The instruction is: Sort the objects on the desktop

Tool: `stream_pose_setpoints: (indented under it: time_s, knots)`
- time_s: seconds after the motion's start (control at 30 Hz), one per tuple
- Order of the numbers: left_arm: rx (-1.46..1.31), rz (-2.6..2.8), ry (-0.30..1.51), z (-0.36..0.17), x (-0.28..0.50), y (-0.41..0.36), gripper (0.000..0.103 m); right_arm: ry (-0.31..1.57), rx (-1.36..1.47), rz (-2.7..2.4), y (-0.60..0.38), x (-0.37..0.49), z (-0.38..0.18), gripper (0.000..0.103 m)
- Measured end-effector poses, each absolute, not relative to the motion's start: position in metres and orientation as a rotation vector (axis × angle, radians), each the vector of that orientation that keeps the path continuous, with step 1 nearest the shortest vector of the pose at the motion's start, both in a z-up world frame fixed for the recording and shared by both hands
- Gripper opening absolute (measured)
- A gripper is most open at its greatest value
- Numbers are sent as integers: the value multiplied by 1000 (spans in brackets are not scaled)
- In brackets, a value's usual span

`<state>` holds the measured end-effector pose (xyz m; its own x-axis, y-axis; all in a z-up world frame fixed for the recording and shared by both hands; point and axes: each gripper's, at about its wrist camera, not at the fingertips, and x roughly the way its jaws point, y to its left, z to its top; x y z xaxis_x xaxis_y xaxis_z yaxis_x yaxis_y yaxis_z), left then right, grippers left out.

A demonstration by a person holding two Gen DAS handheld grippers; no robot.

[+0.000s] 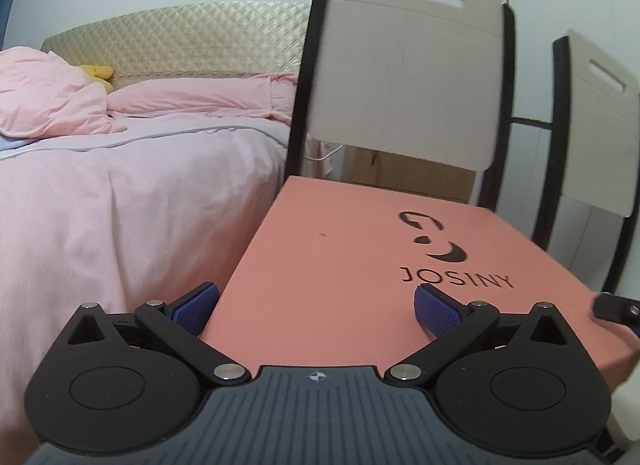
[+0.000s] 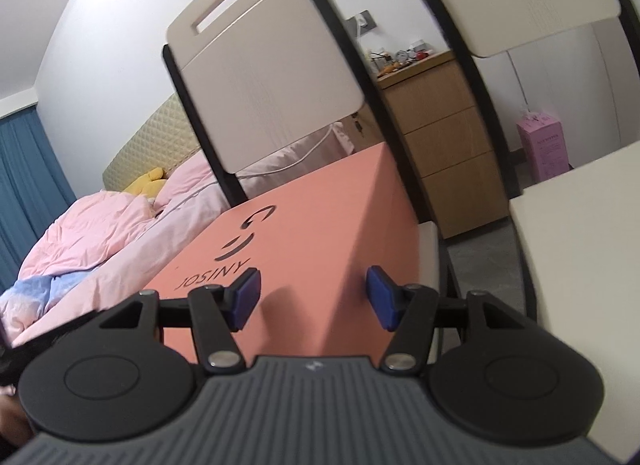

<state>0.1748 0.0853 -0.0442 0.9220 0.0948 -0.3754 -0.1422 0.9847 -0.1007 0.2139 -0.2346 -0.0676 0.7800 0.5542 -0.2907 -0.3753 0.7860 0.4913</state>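
I held both tongs over the pink box (image 1: 360,265), which lay on the chair seat at lower centre. My left gripper (image 1: 316,307) and right gripper (image 2: 314,297) stood open, empty. I judged squaring both to opposite edges best.

A home bedroom is shown: a bed (image 1: 140,185) with pink bedding, a quilted headboard (image 1: 180,41), a wooden drawer unit (image 2: 452,145) and blue curtains (image 2: 28,185).
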Motion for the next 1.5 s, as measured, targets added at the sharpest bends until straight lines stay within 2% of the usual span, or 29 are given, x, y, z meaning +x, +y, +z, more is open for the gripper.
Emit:
stream_pose_setpoints:
  time_s: [0.6, 0.83, 1.2, 1.43, 1.5]
  knots:
    - [-124, 88, 377, -45, 177, 97, 103, 451, 343, 474, -210, 200, -62, 58]
    - [-116, 77, 325, -41, 145, 92, 103, 459, 309, 474, -211, 192, -57, 55]
    - [-32, 42, 209, -35, 84, 70, 103, 332, 142, 432, -197, 153, -30, 56]
    - [2, 49, 167, -38, 76, 65, 103, 223, 122, 418, -188, 125, -23, 63]
    - [6, 58, 161, -40, 75, 65, 103, 207, 113, 405, -186, 120, -25, 68]
